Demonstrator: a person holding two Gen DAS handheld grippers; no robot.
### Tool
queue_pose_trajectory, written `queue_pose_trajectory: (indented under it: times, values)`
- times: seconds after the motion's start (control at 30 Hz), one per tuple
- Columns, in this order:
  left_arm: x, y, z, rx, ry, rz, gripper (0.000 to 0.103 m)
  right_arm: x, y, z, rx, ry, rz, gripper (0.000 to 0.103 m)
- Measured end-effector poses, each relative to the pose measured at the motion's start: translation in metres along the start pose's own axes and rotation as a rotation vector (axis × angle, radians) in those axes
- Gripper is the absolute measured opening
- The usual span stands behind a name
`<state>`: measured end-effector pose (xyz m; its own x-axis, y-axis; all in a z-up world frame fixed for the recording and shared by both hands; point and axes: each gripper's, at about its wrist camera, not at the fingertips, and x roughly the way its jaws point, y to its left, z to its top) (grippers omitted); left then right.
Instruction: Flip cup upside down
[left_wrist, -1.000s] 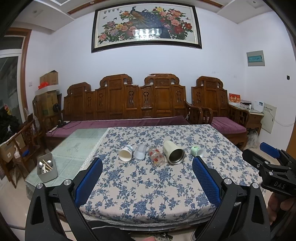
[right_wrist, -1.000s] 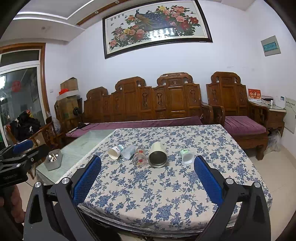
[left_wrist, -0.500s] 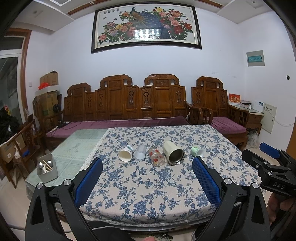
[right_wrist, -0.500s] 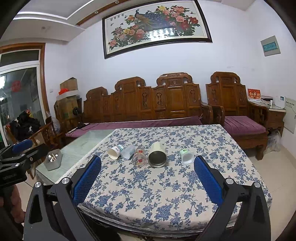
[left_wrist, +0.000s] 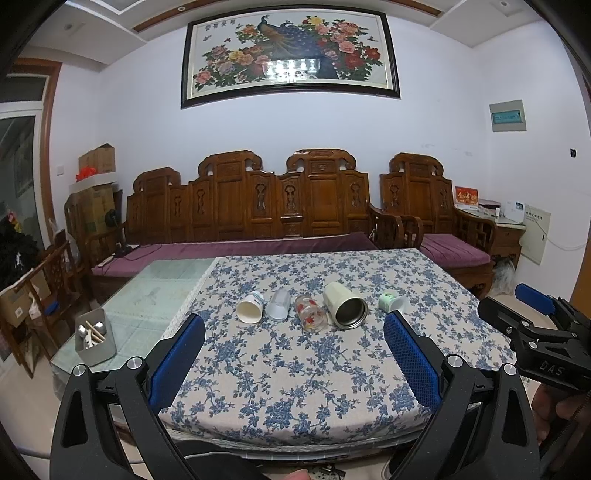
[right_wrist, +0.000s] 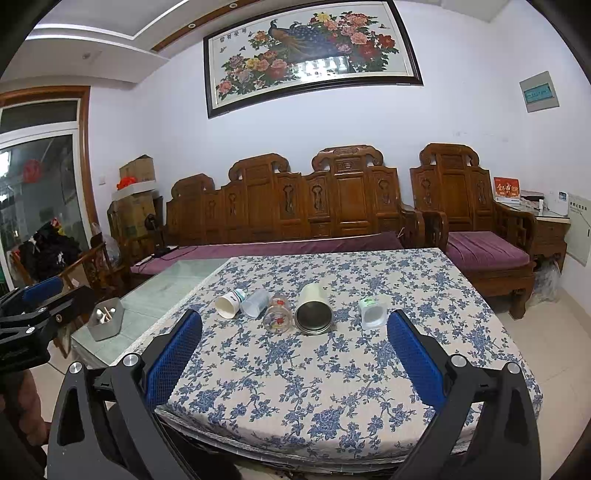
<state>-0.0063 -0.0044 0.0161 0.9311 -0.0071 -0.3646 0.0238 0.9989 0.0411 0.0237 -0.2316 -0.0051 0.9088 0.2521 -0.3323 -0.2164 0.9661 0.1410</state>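
Observation:
Several cups lie on their sides in a row on the blue floral tablecloth: a white paper cup, a clear plastic cup, a glass with red flowers, a cream steel-lined tumbler and a small green-white cup. The same row shows in the right wrist view, with the tumbler in the middle. My left gripper is open and empty, well short of the cups. My right gripper is open and empty too, at the table's near edge.
A grey holder with chopsticks stands on the bare glass tabletop to the left. Carved wooden sofas line the far wall. The right gripper's body shows at the right of the left wrist view.

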Motion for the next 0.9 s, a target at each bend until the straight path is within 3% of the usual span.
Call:
queue_pose_trajectory:
  times: [0.9]
  values:
    - [-0.0019,-0.0039,0.0026,0.008,0.007,0.0,0.094,-0.0021,-0.0006,0.0032,0.002,0.001,-0.001,0.101]
